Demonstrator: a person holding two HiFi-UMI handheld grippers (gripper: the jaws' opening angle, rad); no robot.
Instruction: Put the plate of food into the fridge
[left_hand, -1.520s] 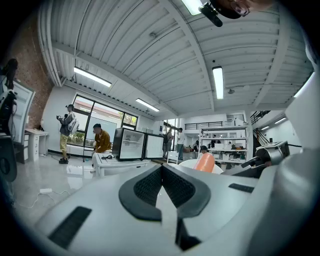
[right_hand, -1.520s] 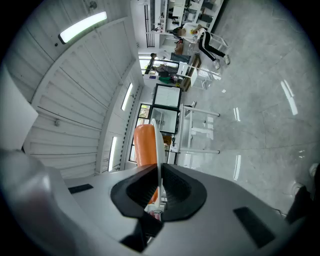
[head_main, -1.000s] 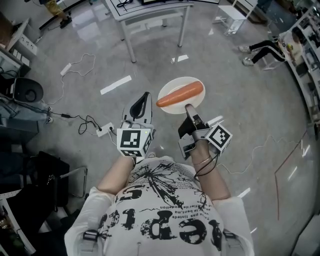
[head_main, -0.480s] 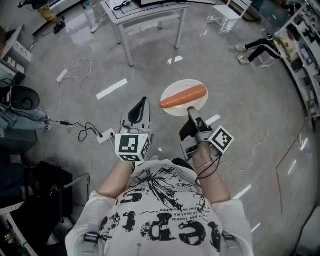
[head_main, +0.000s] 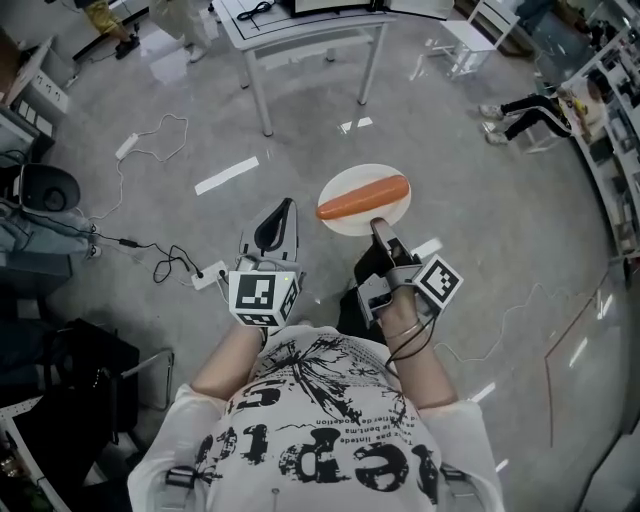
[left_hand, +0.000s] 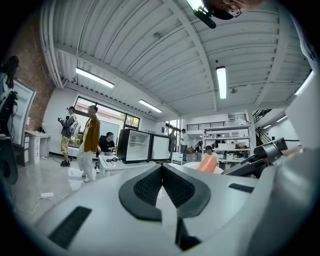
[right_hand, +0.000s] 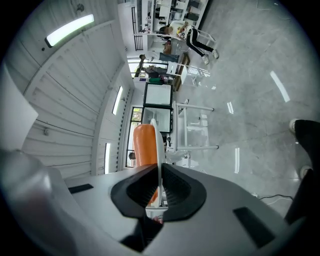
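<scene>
Right tool (head_main: 377, 227) pinches the plate (head_main: 345, 221) carrying, seemingly, a carrot (head_main: 363, 197).

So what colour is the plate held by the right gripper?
The plate is white, with an orange carrot on it; the head view shows it best.

In the head view the top edge cuts off the table (head_main: 300, 25) and most of a person (head_main: 105, 15). The right gripper (head_main: 377, 224) covers the near rim of the plate (head_main: 362, 175). In the left gripper view the left gripper (left_hand: 161, 169) hides all of the carrot (left_hand: 207, 164) but its tip, and what the fridge (left_hand: 134, 146) holds is too small to tell. In the right gripper view the jaws hide the carrot's lower end.
</scene>
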